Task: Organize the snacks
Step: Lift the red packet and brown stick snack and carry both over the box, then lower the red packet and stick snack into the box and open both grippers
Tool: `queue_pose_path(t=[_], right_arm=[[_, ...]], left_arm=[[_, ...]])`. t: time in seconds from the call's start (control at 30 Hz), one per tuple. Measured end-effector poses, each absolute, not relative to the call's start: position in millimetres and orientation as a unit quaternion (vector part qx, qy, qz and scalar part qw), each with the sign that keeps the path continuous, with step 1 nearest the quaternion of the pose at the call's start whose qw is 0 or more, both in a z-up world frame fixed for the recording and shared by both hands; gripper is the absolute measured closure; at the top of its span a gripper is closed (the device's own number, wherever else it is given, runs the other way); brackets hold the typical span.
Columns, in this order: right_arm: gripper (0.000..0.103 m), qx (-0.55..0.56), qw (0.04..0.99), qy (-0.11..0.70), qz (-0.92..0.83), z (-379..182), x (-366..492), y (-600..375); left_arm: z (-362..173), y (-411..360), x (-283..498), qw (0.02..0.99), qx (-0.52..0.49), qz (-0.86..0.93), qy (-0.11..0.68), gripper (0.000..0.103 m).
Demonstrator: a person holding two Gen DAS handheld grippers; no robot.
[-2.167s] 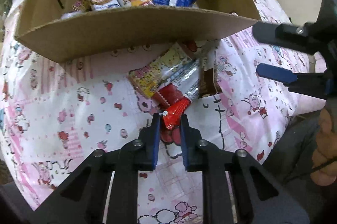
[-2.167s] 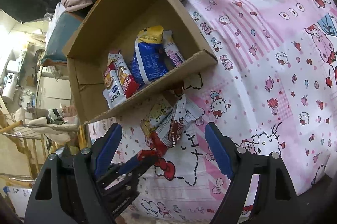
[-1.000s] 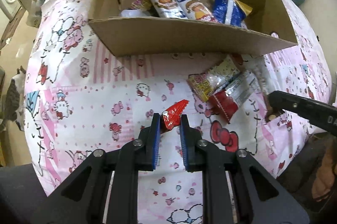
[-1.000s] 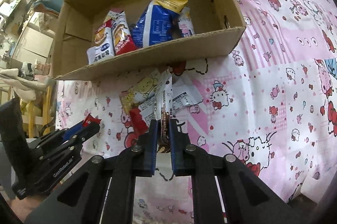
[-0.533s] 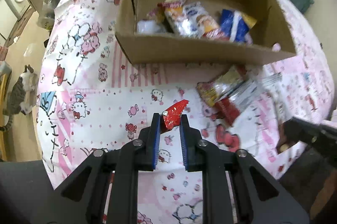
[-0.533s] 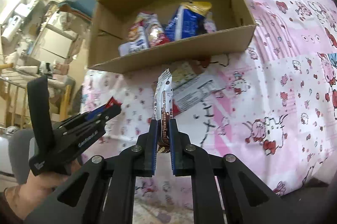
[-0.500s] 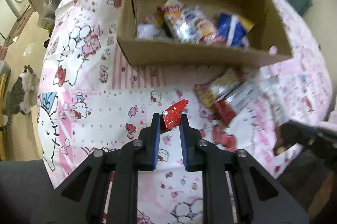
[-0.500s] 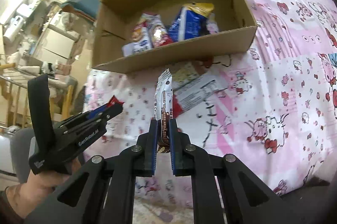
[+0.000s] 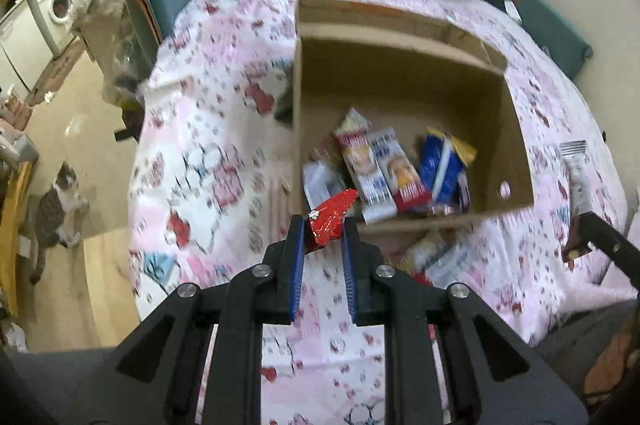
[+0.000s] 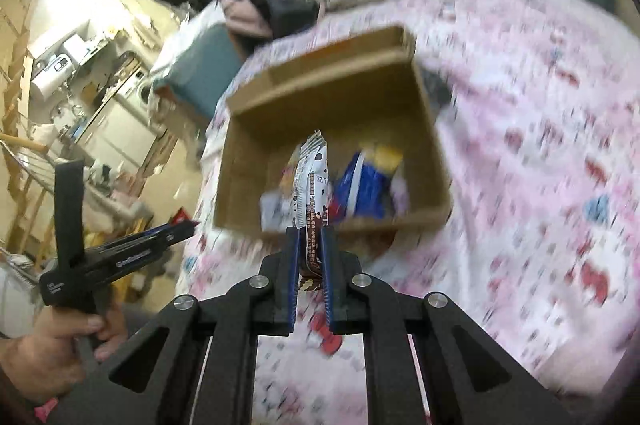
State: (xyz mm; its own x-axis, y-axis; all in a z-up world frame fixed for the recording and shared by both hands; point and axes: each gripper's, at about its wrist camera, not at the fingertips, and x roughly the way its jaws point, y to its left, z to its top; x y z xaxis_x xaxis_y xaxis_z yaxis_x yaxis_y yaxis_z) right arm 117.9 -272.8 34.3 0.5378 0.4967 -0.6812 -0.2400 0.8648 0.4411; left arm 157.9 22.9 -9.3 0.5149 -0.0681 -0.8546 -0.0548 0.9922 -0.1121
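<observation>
Fingers of the left gripper [image 9: 322, 231] are pinching a red foil snack packet [image 9: 332, 213] by its lower end, the packet sticking up and to the right so that it is overlapping the near left corner of the cardboard box [image 9: 516, 129] in the left wrist view. The right gripper [image 10: 311, 253] is clamping a tall white and brown snack bar wrapper [image 10: 311, 201] upright between its blue pads; dark print is running down the wrapper, and only what looks like "ZX" is showing near its top, the rest being too blurred to read. Seen from the right wrist, the left gripper is carrying white lettering along its side that is smeared beyond reading, and the person's left hand [image 10: 48, 353] is gripping its handle. Inside the box several packets are lying together: a white and red biscuit pack [image 9: 362, 161], another white pack with a red end [image 9: 398, 173] and a blue and yellow bag [image 9: 442, 165], their labels illegible. Just in front of the box, a few more snacks [image 9: 438, 253] are lying on the pink cartoon-cat bedsheet [image 9: 208, 153], partly hidden by the box's front wall and blurred. The right wrist picture is heavily smeared, so the sheet's pattern is hard to make out there. A cat [image 9: 60, 205] is sitting on the floor at the left edge.
</observation>
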Motion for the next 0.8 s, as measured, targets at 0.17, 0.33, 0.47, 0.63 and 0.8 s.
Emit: queue_pose_path(t=[0.17, 0.33, 0.47, 0.63, 0.8], right_arm=[[0.092, 0.155, 0.875, 0.411, 0.201, 33, 148, -282], [0.092, 0.172, 0.872, 0.415, 0.194, 22, 173, -291], [0.092, 0.15, 0.882, 0.409, 0.177, 18, 192, -288], [0.092, 0.153, 0.88, 0.413, 0.179, 12, 211, -288], [0.092, 0.177, 0.862, 0.44, 0.18, -4, 214, -287]], left_arm=[[4, 24, 179, 0.878, -0.066, -0.008, 0.474, 0.088], [8, 17, 198, 0.881, -0.067, -0.021, 0.467, 0.088], [4, 10, 208, 0.881, -0.085, -0.033, 0.465, 0.088], [-10, -2, 224, 0.879, -0.074, -0.044, 0.469, 0.088], [-32, -2, 221, 0.883, -0.072, -0.048, 0.462, 0.088]])
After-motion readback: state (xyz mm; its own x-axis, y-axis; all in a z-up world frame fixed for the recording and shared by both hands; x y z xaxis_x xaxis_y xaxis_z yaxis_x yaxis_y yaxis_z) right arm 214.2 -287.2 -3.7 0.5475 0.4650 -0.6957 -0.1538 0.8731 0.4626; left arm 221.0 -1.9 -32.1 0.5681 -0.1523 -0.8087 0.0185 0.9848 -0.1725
